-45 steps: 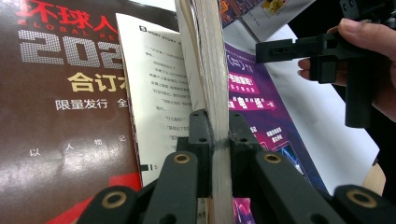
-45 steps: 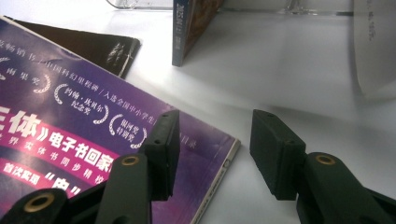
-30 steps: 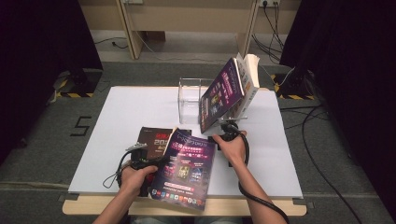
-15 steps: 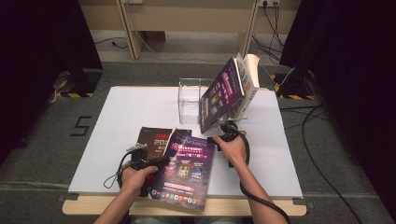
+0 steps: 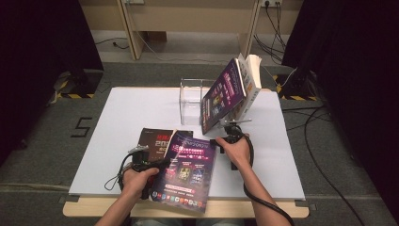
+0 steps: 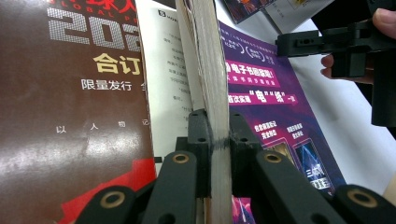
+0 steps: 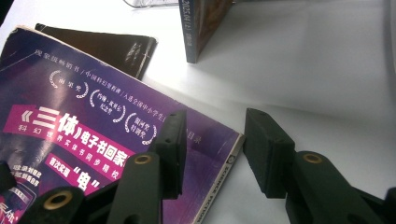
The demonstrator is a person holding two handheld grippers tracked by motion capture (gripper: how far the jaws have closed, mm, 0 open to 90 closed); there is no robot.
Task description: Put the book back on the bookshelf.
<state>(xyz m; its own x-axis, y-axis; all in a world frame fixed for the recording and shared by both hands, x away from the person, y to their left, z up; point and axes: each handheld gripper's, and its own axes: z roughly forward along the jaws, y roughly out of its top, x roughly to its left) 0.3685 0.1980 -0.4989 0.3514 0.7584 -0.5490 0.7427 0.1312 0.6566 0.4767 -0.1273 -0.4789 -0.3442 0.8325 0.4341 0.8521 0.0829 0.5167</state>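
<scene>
High view: room dim, dark at both sides; white table (image 5: pixel 141 113) brightest area, lit from above. Picture soft, slightly low in detail. Leaning book (image 5: pixel 221 96) cast soft shadow on table beside it.

Left gripper view: brown cover (image 6: pixel 70 116) showed pale glare patches; near jaws and page edges blurred, print farther off sharp.

Right gripper view: table (image 7: pixel 327 70) nearly blown out white, soft shadow under standing book (image 7: pixel 201 28); glossy sheen on dark cover (image 7: pixel 116 46); jaws out of focus, purple book (image 7: pixel 93 126) readable.
</scene>
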